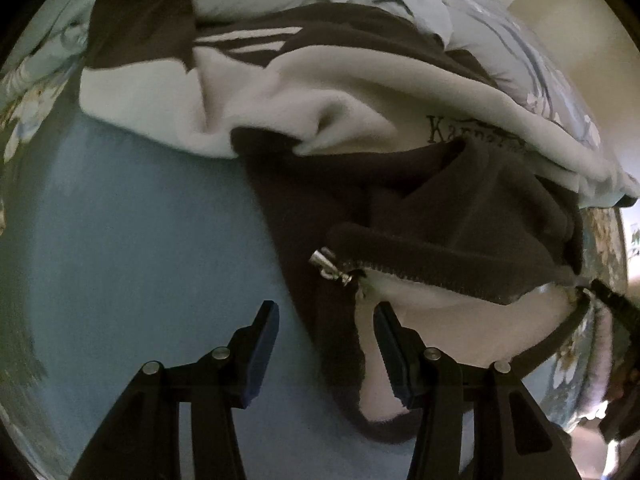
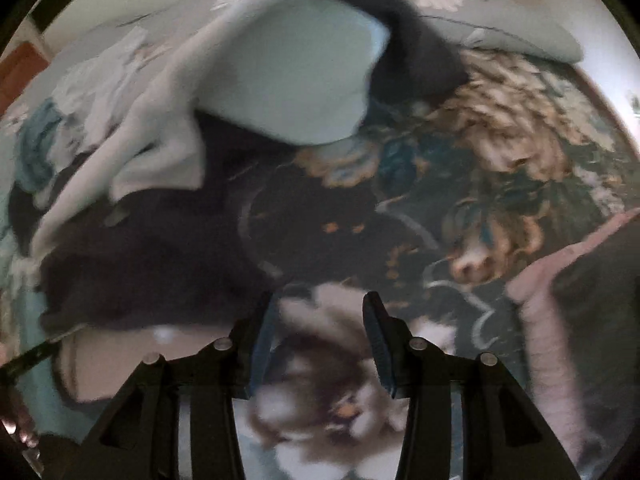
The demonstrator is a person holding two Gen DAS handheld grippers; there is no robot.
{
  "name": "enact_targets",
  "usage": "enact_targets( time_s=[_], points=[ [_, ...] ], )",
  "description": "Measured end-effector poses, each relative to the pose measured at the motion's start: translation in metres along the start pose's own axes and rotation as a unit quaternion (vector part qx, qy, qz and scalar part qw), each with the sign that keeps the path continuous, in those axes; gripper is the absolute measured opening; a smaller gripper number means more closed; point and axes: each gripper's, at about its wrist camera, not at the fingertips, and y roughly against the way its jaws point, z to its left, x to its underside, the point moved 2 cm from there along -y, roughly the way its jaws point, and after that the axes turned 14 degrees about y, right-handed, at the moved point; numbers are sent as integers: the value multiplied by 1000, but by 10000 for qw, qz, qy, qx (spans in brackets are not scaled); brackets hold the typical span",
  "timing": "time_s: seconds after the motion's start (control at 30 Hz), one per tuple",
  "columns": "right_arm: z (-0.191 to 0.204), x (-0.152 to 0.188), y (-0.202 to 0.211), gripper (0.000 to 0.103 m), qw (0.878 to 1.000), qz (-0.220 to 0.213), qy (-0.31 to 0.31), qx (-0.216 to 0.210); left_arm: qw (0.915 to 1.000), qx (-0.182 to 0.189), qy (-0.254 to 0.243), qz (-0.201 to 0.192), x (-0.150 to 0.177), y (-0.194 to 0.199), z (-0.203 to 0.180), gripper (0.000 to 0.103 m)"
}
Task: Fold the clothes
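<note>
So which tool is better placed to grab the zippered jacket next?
Left, probably. The left tool is open with the dark jacket hem between its fingers, zipper pull just ahead. The right tool is open over the floral bedspread.

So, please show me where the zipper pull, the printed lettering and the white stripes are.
zipper pull (image 1: 329, 265): left wrist view, on its metal tab.
printed lettering (image 1: 442, 131): left wrist view, on the first letters.
white stripes (image 1: 248, 40): left wrist view, on the middle stripe.

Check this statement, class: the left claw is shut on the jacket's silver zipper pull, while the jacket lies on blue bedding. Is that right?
Not quite. The left wrist view shows the left claw open and holding nothing; the silver zipper pull sits just ahead of it, untouched. The rest stands: the jacket does lie on the blue bedding.
</note>
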Motion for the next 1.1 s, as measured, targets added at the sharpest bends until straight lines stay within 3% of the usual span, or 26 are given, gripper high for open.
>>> enact_targets(
  time_s=[0.07,0.23,0.37,0.57,0.77,0.97,1.1],
  points=[
    [-14,-1,-4,45,9996,78,-261,34,9999,-23,-94,-33,-2,-1,-3,53],
    [-27,20,6,45,9945,45,-721,-760,9994,-82,-327,-117,-7,-4,-12,52],
    [-1,28,15,46,9919,124,-100,-1258,9981,-143,-589,-137,-15,-6,-13,52],
    [39,35,0,46,9896,480,958,-960,9970,-104,-754,-102,-21,-7,-14,50],
    [37,33,-10,46,9898,631,1086,-673,9978,208,-629,-96,-21,4,-10,39],
    [22,29,-13,46,9942,549,783,-483,9965,631,-548,-37,-16,18,-9,37],
    [19,21,-12,46,9958,420,718,-377,9953,850,-459,58,5,15,-7,37]
  ],
)
